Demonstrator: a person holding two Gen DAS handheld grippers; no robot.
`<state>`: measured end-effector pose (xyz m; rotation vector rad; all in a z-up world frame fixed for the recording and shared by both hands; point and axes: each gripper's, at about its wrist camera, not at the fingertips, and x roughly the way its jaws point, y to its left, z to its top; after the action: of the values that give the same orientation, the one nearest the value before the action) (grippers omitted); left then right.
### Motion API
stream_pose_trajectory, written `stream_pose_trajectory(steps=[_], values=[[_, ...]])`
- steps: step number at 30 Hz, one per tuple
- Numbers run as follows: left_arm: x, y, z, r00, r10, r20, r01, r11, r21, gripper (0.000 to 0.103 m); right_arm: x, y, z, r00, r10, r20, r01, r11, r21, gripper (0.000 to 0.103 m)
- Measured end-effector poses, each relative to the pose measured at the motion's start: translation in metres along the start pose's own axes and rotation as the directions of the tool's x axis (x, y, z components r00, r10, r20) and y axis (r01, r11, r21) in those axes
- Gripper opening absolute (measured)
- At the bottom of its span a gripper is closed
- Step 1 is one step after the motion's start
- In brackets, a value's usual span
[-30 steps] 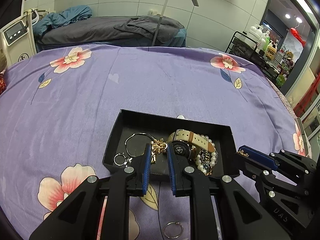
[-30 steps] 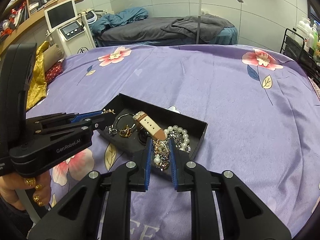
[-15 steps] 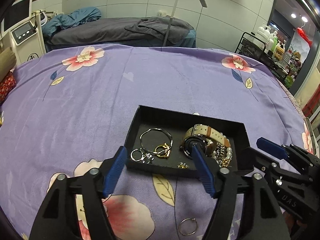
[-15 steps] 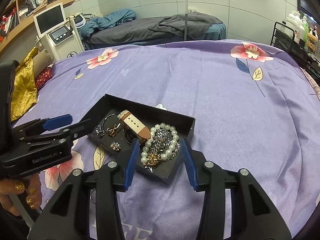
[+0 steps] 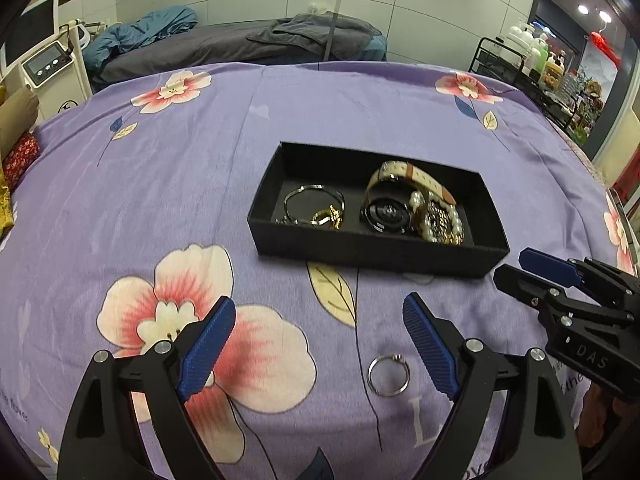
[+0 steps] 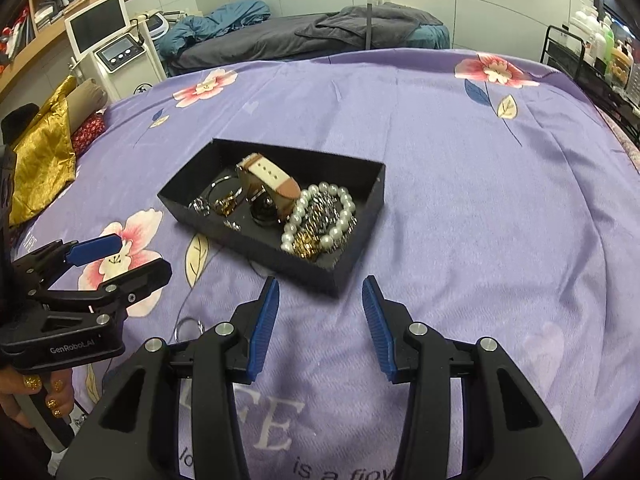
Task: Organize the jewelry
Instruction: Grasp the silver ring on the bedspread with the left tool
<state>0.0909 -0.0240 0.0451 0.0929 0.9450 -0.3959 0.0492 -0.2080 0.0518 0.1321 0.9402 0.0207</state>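
Note:
A black jewelry tray (image 5: 372, 254) (image 6: 182, 194) lies on the purple floral cloth. In it are a beige-strap watch (image 5: 404, 196) (image 6: 268, 178), a pearl bracelet (image 6: 320, 218), a silver bangle (image 5: 314, 198) and gold pieces (image 5: 330, 216). A loose silver ring (image 5: 389, 374) lies on the cloth near my left gripper (image 5: 320, 342), which is open and empty, short of the tray. My right gripper (image 6: 320, 320) is open and empty, just before the tray's near corner. The ring also shows in the right wrist view (image 6: 188, 326).
The purple cloth (image 5: 160, 184) covers a wide bed or table. A machine with a screen (image 6: 108, 44) and gold fabric (image 6: 40, 152) stand at the left. A black cart with bottles (image 5: 528, 68) stands at the far right.
Both grippers have opened, released jewelry into the tray and pulled back from it toward me. The loose ring now lies between the left fingers' reach.

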Motion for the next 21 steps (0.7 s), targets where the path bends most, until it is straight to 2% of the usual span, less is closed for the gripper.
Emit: stream_pose_trajectory(steps=[13,17,20,21], values=[[-0.008,-0.007,-0.032,1.0,-0.006,-0.009,0.006,0.999,0.047,0.082,-0.002,-0.016,-0.03,0.999,0.002,-0.053,0.0,1.0,0.027,0.044],[-0.008,-0.015,-0.04,1.0,-0.02,-0.02,0.022,0.996,0.085,0.073,-0.001,-0.014,-0.035,0.998,0.001,-0.064,0.001,1.0,0.027,0.044],[-0.006,-0.026,-0.042,0.999,-0.037,-0.03,0.04,0.992,0.117,0.067,0.0,-0.012,-0.037,0.998,0.004,-0.066,-0.003,1.0,0.023,0.056],[-0.004,-0.029,-0.043,0.998,-0.043,-0.035,0.047,0.991,0.125,0.066,0.0,-0.011,-0.037,0.998,0.002,-0.065,-0.001,1.0,0.02,0.056]])
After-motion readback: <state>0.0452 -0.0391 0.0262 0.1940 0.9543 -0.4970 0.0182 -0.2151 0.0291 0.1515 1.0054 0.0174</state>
